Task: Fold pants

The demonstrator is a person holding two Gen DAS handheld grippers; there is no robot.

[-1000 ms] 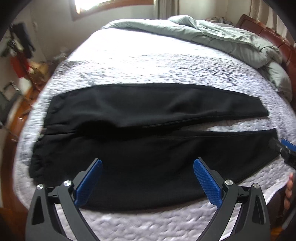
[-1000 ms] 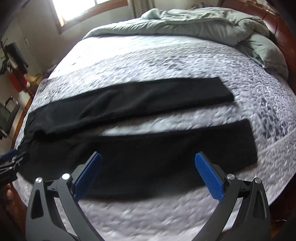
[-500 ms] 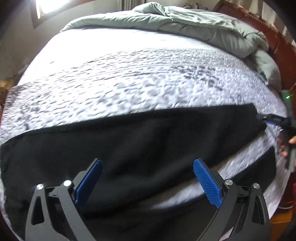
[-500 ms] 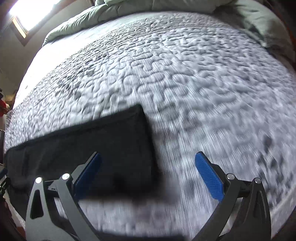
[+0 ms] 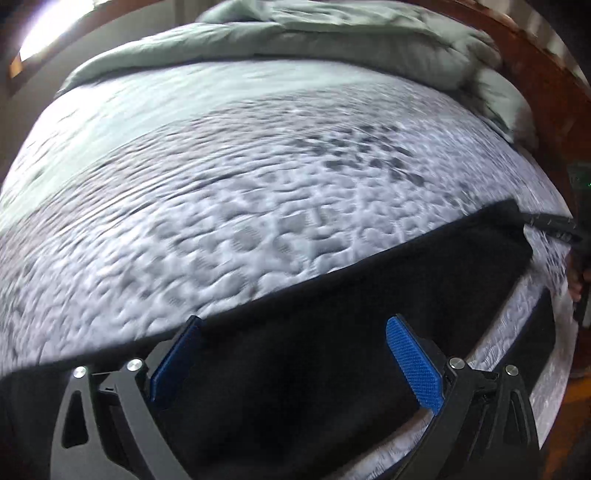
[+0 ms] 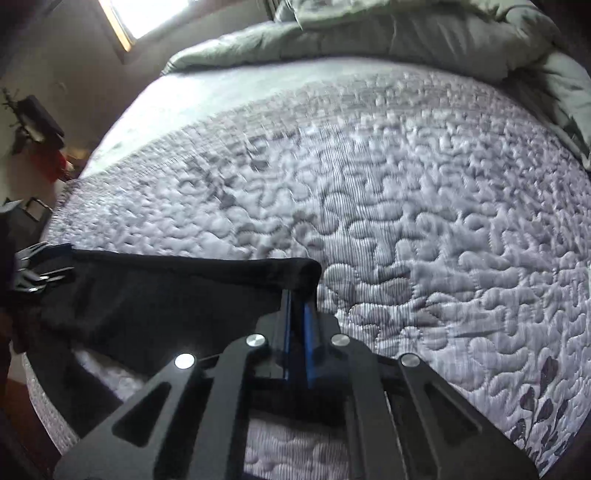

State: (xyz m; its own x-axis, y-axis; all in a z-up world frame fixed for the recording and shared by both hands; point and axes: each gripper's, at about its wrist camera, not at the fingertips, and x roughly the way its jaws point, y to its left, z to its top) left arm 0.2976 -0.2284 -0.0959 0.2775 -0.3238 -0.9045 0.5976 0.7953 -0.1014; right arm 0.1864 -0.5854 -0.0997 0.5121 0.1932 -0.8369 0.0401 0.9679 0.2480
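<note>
Black pants (image 5: 332,332) lie flat on the quilted bed. In the left wrist view my left gripper (image 5: 295,362) is open, low over the upper part of the far leg near its far edge. My right gripper shows at the right edge of that view (image 5: 550,223), at the far leg's cuff. In the right wrist view my right gripper (image 6: 297,295) is shut on the cuff (image 6: 288,275) of the far pant leg, the fabric bunched at the fingertips. The left gripper (image 6: 37,269) shows at the far left on the pants.
The grey-white quilted bedspread (image 6: 406,221) covers the bed. A pale green duvet (image 5: 351,40) is heaped along the far side. A wooden headboard (image 5: 546,85) rises at the right. A window (image 6: 136,18) and room clutter (image 6: 33,133) lie far left.
Both grippers moved forward and down to the far pant leg. The right gripper went from open to shut on the cuff. The left stayed open.
</note>
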